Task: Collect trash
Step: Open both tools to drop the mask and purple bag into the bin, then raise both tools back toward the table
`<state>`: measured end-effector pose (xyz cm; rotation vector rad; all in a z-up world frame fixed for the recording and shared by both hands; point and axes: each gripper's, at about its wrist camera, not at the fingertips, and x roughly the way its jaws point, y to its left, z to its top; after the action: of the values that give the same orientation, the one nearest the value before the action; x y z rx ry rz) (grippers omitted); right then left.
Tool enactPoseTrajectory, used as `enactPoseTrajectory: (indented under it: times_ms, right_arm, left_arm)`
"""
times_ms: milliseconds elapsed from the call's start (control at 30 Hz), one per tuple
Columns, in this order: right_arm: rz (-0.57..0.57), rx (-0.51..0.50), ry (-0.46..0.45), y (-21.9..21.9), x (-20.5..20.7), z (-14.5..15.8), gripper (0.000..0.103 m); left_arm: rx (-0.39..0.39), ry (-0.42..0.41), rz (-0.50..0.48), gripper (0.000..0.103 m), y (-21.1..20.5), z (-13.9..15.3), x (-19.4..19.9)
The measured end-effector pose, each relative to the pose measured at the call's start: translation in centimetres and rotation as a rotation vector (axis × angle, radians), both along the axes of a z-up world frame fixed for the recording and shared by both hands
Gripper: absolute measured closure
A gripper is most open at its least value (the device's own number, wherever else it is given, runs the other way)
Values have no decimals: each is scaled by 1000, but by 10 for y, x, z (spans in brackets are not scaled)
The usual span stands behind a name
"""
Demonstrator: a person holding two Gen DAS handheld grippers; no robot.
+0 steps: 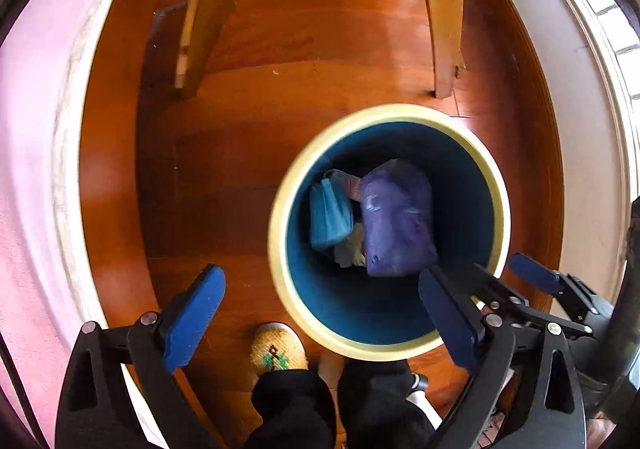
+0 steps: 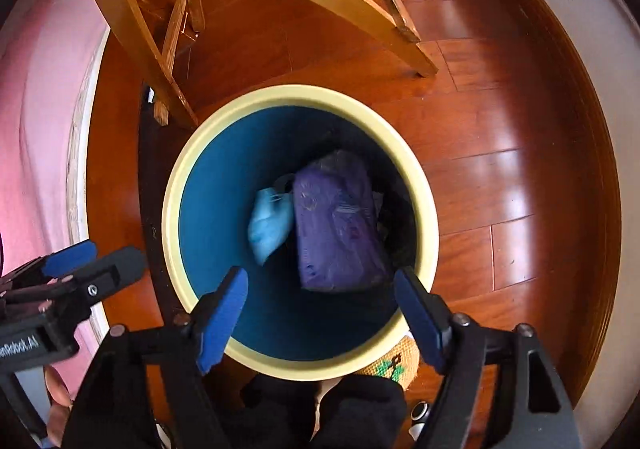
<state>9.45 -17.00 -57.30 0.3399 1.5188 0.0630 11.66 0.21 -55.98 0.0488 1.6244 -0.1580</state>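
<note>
Trash bags [image 2: 338, 225] lie in the bin [image 2: 428, 205] below my left gripper [image 1: 320, 313] and right gripper [image 2: 320, 313], both spread wide, holding nothing.

Each gripper is a black frame with triangular cut-outs in its arms, silver round screws at the pivots, and two fingers faced with blue pads. On the left gripper [image 1: 320, 313] the left finger's pad [image 1: 192, 321] is bright blue, the right one darker in shade. The right gripper [image 2: 320, 309] is built the same way; beside it, the left gripper's black body carries white lettering, only partly legible. Below the fingers the person wears black trousers [image 1: 296, 405] and a tan woven slipper [image 1: 278, 347] with a green and black motif.
</note>
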Motion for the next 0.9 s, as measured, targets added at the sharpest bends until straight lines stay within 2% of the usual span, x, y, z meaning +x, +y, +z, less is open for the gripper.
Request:
enactPoseTrajectory:
  times_ms: [200,333,433,633,900]
  right_arm:
    - [-23,-8,-10,-2,-2,16,27]
    - [-42,0,-13,-2,-9,43,27]
    - [-43,-1,-13,-1,-16,72,27]
    - [-35,4,-23,1,-33,148,27]
    - [29,18,-67,8,-58,268,27]
  left_arm:
    - [26,-31,1,6,5,20,-5]
    - [25,-30,27,6,15,40,-7]
    - [25,-32,38,6,20,69,-16]
    - [24,-37,38,6,31,148,-39]
    - [-1,-135,27,6,48,290,-54]
